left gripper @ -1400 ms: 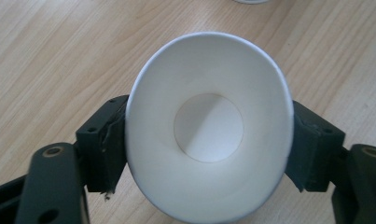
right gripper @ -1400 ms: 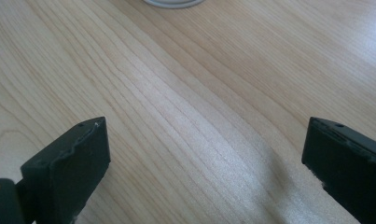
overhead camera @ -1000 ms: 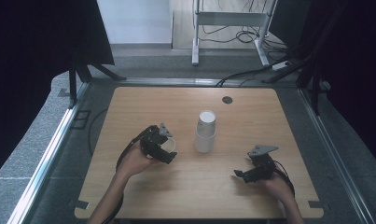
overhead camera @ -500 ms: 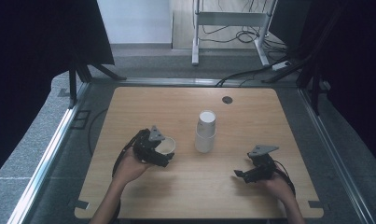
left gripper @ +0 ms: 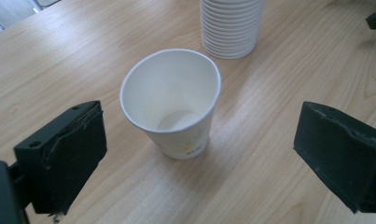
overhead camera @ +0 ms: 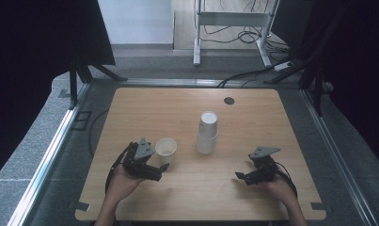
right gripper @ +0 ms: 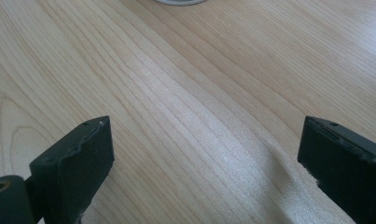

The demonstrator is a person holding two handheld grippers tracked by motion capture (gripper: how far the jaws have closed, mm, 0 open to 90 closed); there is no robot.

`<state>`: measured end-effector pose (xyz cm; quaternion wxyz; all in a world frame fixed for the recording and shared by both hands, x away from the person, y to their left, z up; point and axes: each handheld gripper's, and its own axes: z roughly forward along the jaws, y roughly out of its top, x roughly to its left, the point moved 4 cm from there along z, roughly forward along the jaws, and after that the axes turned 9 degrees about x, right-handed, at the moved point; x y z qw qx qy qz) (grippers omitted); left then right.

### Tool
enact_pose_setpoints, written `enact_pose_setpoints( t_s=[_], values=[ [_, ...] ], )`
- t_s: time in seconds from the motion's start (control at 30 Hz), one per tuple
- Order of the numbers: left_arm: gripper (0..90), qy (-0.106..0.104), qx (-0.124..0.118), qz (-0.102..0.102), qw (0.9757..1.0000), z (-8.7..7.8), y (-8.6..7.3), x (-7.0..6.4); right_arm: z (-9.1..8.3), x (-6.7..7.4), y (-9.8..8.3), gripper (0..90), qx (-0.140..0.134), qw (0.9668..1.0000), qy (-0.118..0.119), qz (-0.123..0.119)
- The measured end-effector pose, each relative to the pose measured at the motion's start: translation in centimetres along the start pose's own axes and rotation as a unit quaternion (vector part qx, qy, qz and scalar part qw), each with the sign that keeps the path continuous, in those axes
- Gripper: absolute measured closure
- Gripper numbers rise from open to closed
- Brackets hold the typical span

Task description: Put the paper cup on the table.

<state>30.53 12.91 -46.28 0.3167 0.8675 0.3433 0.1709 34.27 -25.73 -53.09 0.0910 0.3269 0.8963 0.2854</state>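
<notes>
Left of centre in the high view, the single white paper cup [overhead camera: 165,148] stood upright, freed; the left gripper [overhead camera: 160,169], jaws just spread wide, probably needed to pull clear next.

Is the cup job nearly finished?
One cup already stands upright on the table, apart from the stack. The left gripper has just been opening, its jaws wide and clear of that cup. The right gripper rests open, holding nothing. The stack has many cups left.
</notes>
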Motion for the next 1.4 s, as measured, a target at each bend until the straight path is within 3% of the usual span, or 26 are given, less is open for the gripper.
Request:
enact_pose_setpoints(
  t_s=[0.3, 0.57, 0.8, 1.4],
  values=[
    [0.0, 0.023, -0.018, 0.013, 0.9995, -0.2, -1.5, -1.1, 0.0, 0.2, 0.1, 3.5, 0.000, 1.0000, 0.003, -0.002],
    [0.0, 0.031, -0.017, 0.002, 0.9994, 0.9, -3.3, -0.6, 0.1, 0.4, 0.2, 3.5, 0.000, 1.0000, 0.001, -0.008],
    [0.1, 0.026, -0.020, -0.013, 0.9994, 1.9, -4.5, 0.0, 0.1, 0.4, 0.2, 3.7, -0.004, 0.9999, 0.001, -0.010],
    [0.6, 0.007, 0.044, -0.016, 0.9989, 4.8, -6.0, 0.1, 0.7, 0.6, 0.2, 3.9, 0.002, 0.9998, 0.008, -0.015]
  ],
)
